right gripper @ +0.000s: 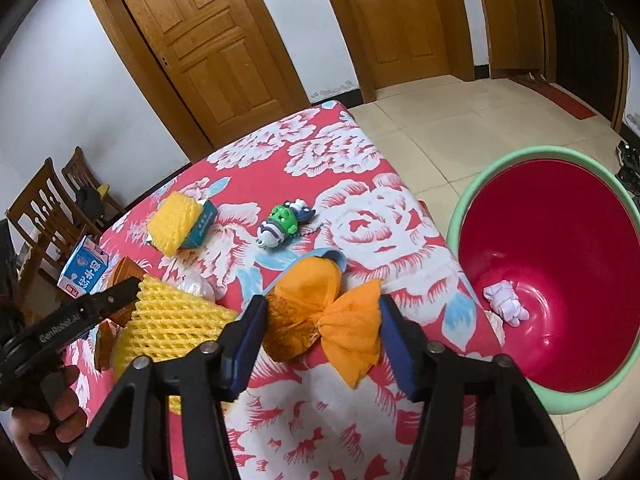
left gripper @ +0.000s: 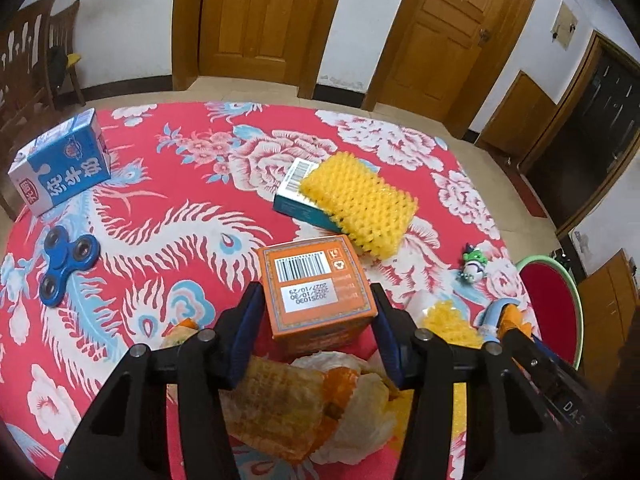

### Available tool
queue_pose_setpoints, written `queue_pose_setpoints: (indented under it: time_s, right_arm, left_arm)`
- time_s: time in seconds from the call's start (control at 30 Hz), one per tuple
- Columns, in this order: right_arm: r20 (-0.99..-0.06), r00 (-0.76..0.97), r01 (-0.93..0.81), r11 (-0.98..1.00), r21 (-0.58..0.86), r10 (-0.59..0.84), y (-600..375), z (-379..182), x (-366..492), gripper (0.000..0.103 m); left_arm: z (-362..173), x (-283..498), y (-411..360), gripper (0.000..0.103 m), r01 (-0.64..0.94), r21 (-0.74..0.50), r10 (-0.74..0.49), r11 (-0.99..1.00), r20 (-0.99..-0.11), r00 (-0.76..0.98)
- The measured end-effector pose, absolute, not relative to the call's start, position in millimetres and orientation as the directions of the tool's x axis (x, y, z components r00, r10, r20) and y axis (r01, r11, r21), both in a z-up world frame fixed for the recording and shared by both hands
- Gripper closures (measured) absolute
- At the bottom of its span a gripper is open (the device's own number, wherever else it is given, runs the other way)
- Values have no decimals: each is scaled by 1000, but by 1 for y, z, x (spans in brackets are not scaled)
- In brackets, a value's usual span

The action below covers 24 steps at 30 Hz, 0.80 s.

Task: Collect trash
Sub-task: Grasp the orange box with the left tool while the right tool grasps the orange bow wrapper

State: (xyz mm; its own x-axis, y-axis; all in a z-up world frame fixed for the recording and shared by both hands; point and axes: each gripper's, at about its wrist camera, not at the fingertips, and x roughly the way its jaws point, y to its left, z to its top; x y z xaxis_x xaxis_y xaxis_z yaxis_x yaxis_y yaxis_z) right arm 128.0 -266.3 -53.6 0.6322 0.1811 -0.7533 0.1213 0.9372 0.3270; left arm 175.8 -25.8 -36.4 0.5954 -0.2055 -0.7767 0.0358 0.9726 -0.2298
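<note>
The left gripper (left gripper: 316, 296) has its blue-padded fingers (left gripper: 248, 320) clenched on the two sides of an orange box (left gripper: 316, 280), which stands upright at the centre of the left wrist view with its barcode face up. Just below the box, between the finger arms, lies a heap of crumpled wrappers (left gripper: 280, 408). Above and to the right of the box, a yellow foam sleeve (left gripper: 356, 204) rests on a teal box (left gripper: 296, 200). A blue fidget spinner (left gripper: 66, 258) lies at the left edge, and a blue milk carton (left gripper: 60, 164) at the upper left, all on the bench (left gripper: 180, 160) with its red flowered cloth.

The right gripper (right gripper: 322, 308) has its fingers (right gripper: 248, 332) grasping an orange wrapper (right gripper: 312, 312): one pad presses the rounded end, the other touches the flared tail. The wrapper sits at the lower centre of the right wrist view. A yellow foam net (right gripper: 176, 320) lies just left of it. A small green toy figure (right gripper: 284, 224) lies above, well apart. At the right edge stands a red bucket (right gripper: 472, 200) with a green rim, beside the bench, and a white crumpled scrap (right gripper: 506, 304) lies in it.
</note>
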Motion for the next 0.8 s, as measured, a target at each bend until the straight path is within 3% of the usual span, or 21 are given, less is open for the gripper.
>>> queue_pose_setpoints:
  time_s: [0.27, 0.37, 0.8]
  right_arm:
    - [-723, 665, 98, 938, 332, 186, -267, -44, 120, 83]
    - [-710, 679, 101, 935, 340, 185, -268, -40, 116, 99]
    - [-666, 721, 86, 929, 359, 191, -274, -23, 99, 99]
  left_arm:
    - [-16, 163, -24, 49, 54, -250, -227, 967, -739, 635]
    - [-10, 158, -24, 49, 62, -256, -235, 965, -729, 643]
    - [5, 146, -24, 49, 83, -264, -250, 961, -701, 668]
